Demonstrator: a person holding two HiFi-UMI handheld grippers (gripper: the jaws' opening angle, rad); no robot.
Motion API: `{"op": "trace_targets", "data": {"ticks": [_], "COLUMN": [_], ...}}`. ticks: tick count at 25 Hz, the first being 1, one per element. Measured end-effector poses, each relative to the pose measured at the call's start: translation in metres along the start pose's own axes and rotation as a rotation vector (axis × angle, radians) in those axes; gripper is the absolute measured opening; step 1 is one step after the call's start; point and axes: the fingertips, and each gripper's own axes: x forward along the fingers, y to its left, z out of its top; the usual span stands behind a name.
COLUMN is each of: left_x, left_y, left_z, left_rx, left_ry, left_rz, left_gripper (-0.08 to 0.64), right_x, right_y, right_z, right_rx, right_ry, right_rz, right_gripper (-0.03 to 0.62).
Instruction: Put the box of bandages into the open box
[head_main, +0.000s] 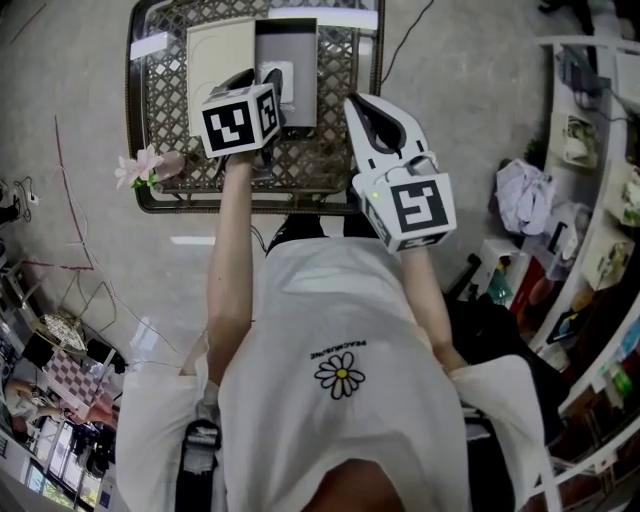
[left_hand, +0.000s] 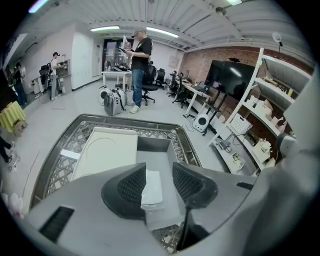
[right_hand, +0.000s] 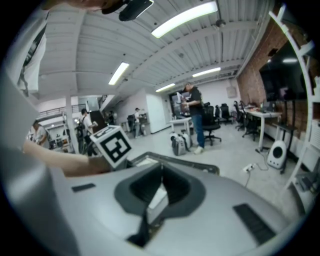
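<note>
On the wicker table (head_main: 335, 150) stands the open box (head_main: 292, 48) with a grey inside, and its cream lid (head_main: 220, 60) lies flat to its left. The white box of bandages (head_main: 279, 74) lies flat on the open box's floor. My left gripper (head_main: 268, 90) hovers just above it, open. In the left gripper view the box of bandages (left_hand: 151, 187) shows between the spread jaws of the left gripper (left_hand: 159, 181), with a gap on its right side, inside the open box (left_hand: 155, 146). My right gripper (head_main: 362, 105) is raised right of the open box, shut and empty (right_hand: 161, 172).
A pink artificial flower (head_main: 140, 166) lies at the table's front left edge. Cluttered white shelves (head_main: 600, 200) run along the right. A person (left_hand: 138, 65) stands far behind the table beside desks and chairs. A cable crosses the floor on the left.
</note>
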Motion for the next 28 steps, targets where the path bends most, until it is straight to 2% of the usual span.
{"op": "trace_targets", "data": {"ticks": [7, 14, 21, 25, 28], "left_x": [-0.017, -0.053, -0.11, -0.148, -0.178], "left_y": [-0.001, -0.012, -0.028, -0.04, -0.051], "left_z": [0.014, 0.052, 0.088, 0.111, 0.121], "left_rx": [0.009, 0.029, 0.072, 0.119, 0.176], "left_ry": [-0.05, -0.169, -0.345, -0.504, -0.612], "left_rz": [0.005, -0.005, -0.036, -0.05, -0.076], "left_gripper": [0.182, 0.172, 0.098, 0.042, 0.034], "right_x": [0.001, 0.004, 0.0, -0.001, 0.0], "right_y": [0.003, 0.002, 0.011, 0.017, 0.025], "right_z": [0.021, 0.072, 0.112, 0.124, 0.129], "right_rx": [-0.023, -0.086, -0.142, -0.159, -0.177], "right_ry": [-0.04, -0.131, -0.226, -0.253, -0.266], "right_rz": [-0.005, -0.029, -0.02, -0.019, -0.014], "right_gripper": [0.031, 0.031, 0.031, 0.031, 0.031]}}
